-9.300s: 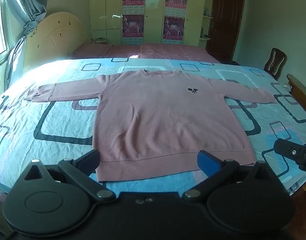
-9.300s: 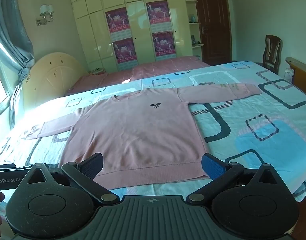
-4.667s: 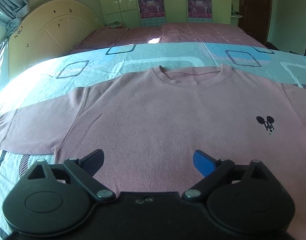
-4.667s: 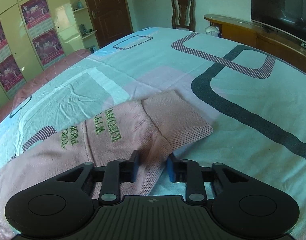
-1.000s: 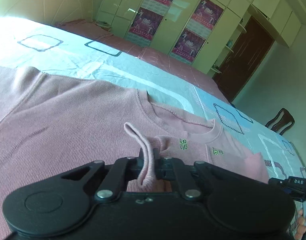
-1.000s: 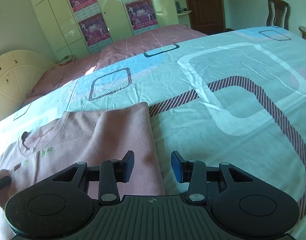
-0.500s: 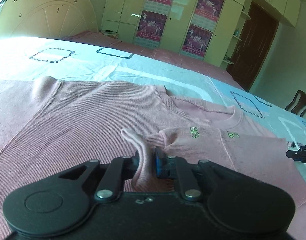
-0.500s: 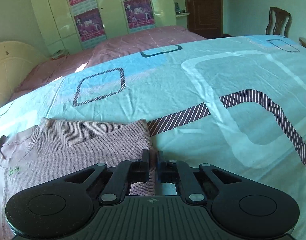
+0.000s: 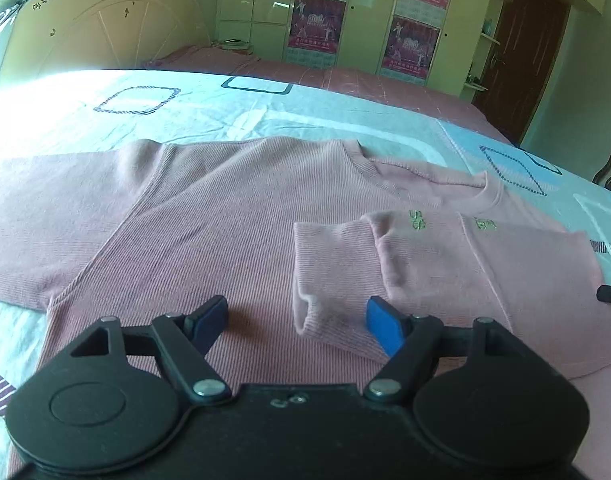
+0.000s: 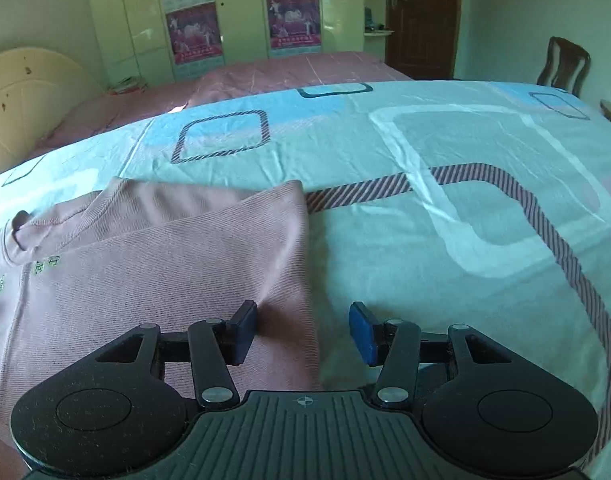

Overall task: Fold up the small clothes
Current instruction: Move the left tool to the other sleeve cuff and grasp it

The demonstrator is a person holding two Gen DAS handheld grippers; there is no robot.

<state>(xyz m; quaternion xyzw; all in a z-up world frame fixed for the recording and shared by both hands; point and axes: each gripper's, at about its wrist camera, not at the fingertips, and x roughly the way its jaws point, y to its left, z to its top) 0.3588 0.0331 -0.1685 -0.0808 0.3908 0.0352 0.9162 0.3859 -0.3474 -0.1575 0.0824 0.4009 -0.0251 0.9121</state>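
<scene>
Pink knit sweater flat on blue patterned bedsheet. Folded-in pink sleeve on sweater chest, below neckline, ribbed cuff at its left end. Cream curved headboard behind left; poster-covered wardrobe behind bed.

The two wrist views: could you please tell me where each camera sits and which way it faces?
Left wrist: on the left tongs, looking down across the pink sweater at the folded-in cuff; jaws opening.
Right wrist: on the right tongs, over the sweater's folded edge; jaws opening.
Shared: sweater, bedsheet, wardrobe.
</scene>
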